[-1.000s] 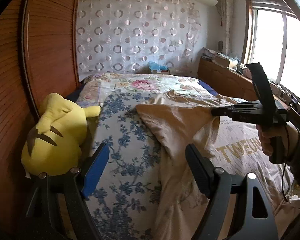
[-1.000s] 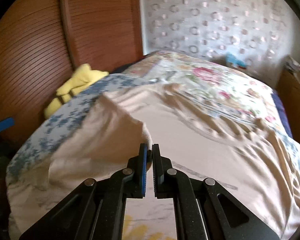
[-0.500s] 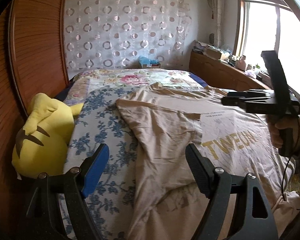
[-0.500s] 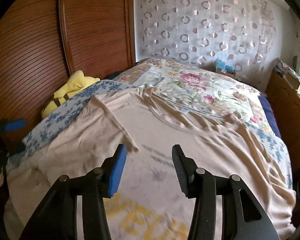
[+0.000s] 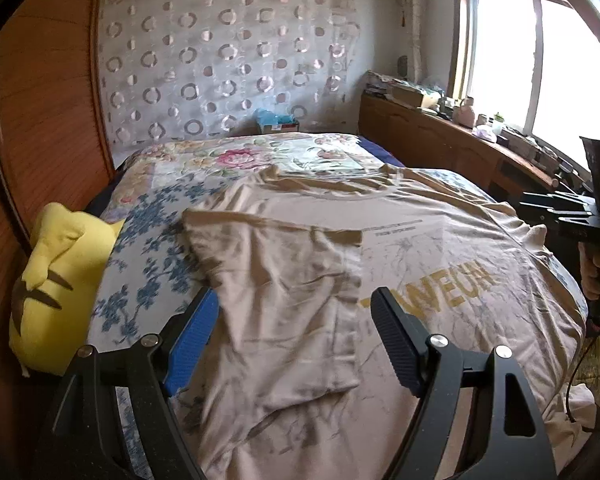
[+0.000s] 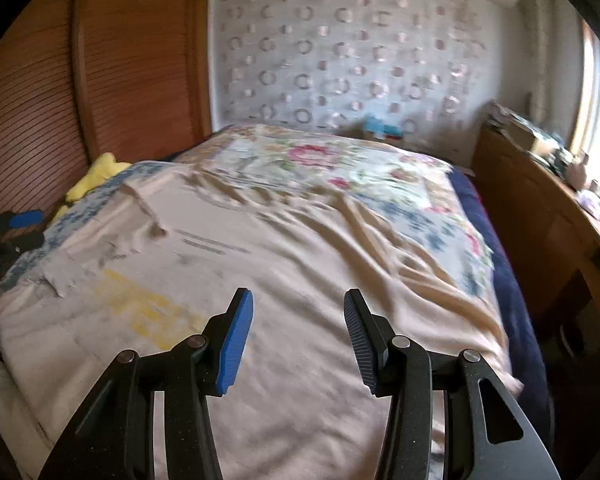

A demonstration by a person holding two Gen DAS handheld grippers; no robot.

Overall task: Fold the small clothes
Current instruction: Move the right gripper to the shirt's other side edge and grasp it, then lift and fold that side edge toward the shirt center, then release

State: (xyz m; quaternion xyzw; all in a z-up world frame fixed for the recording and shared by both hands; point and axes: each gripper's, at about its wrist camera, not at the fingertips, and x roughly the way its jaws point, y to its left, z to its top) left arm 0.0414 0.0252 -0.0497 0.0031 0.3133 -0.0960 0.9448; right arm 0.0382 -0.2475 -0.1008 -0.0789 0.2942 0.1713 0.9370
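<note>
The left gripper [image 5: 294,322] is spread wide and grasps nothing, poised above the folded-over left side of the beige T-shirt [image 5: 400,248]. The right gripper [image 6: 298,326] is likewise released and empty over the shirt's lower right part. The shirt lies flat across the bed's near end, on a floral bedspread [image 5: 236,156]. A yellow plush toy [image 5: 56,264] sits at the bed's left edge.

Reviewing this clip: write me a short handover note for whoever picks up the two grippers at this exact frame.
Left gripper: open, empty, over the near left part of the beige T-shirt.
Right gripper: open, empty, above the shirt's right half.
Shirt lies print-up on the floral bedspread.
Done: left side and sleeve folded inward over the front.
Left: fold the right side in, then fold lengthwise.
</note>
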